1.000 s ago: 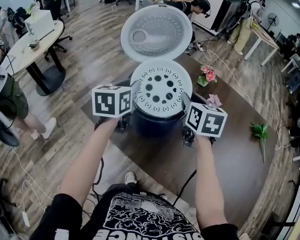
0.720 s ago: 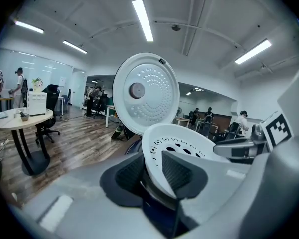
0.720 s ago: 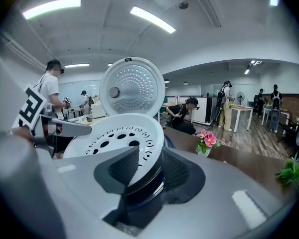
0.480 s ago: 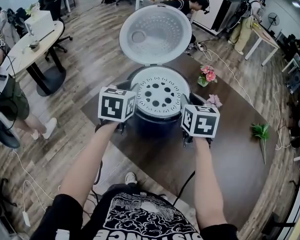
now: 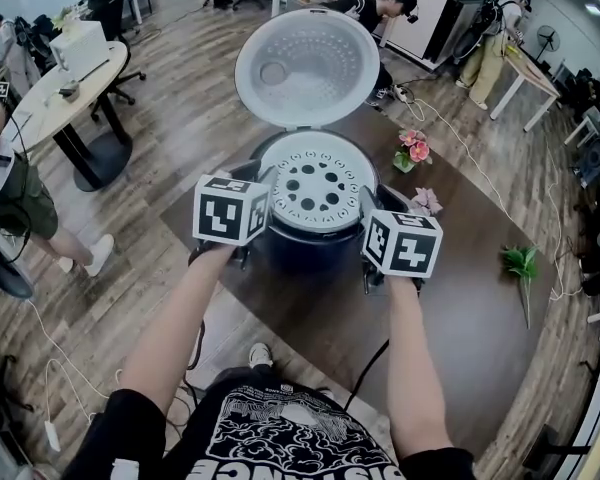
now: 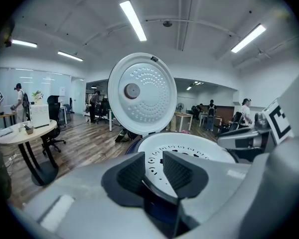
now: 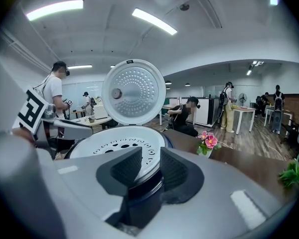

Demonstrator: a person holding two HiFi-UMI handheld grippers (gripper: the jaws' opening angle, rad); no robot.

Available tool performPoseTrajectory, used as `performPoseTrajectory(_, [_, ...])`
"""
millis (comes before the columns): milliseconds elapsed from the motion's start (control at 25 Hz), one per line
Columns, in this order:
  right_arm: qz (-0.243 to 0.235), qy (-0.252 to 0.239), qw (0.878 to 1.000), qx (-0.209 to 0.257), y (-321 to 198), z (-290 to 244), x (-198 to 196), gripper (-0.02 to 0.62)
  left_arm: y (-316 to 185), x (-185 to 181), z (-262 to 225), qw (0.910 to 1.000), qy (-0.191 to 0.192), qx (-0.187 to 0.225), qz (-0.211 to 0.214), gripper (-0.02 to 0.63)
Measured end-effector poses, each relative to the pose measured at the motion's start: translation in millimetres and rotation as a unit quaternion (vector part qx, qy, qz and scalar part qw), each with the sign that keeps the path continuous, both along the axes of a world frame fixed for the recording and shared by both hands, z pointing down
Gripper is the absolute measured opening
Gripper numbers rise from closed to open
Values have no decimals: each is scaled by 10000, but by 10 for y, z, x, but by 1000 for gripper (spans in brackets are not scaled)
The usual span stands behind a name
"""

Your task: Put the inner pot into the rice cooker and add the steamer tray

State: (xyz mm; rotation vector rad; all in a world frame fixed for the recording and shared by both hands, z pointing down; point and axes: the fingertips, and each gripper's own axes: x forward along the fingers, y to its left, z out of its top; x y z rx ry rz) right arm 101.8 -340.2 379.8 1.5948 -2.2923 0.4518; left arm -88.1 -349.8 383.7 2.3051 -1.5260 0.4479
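White perforated steamer tray (image 5: 315, 183) seated in dark-blue rice cooker (image 5: 310, 250); release in hand: left gripper (image 6: 153, 159) just opened, right gripper (image 7: 150, 157) just narrowing, both loose astride its rim; next, likely, draw both clear.

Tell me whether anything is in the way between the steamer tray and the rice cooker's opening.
Nothing visible does. The steamer tray already sits at the rice cooker's mouth, the lid stands swung up behind it, and the pink flowers lie off to the right, apart from it.
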Motion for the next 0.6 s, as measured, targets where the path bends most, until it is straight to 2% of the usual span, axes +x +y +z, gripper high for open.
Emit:
performPoseTrajectory(240, [44, -113, 9998, 162, 100, -135, 87, 106, 37, 108, -217, 9995, 63, 289, 73, 121])
performPoseTrajectory(600, [396, -99, 9986, 330, 347, -291, 503, 76, 163, 636, -456, 9966, 146, 519, 627, 104])
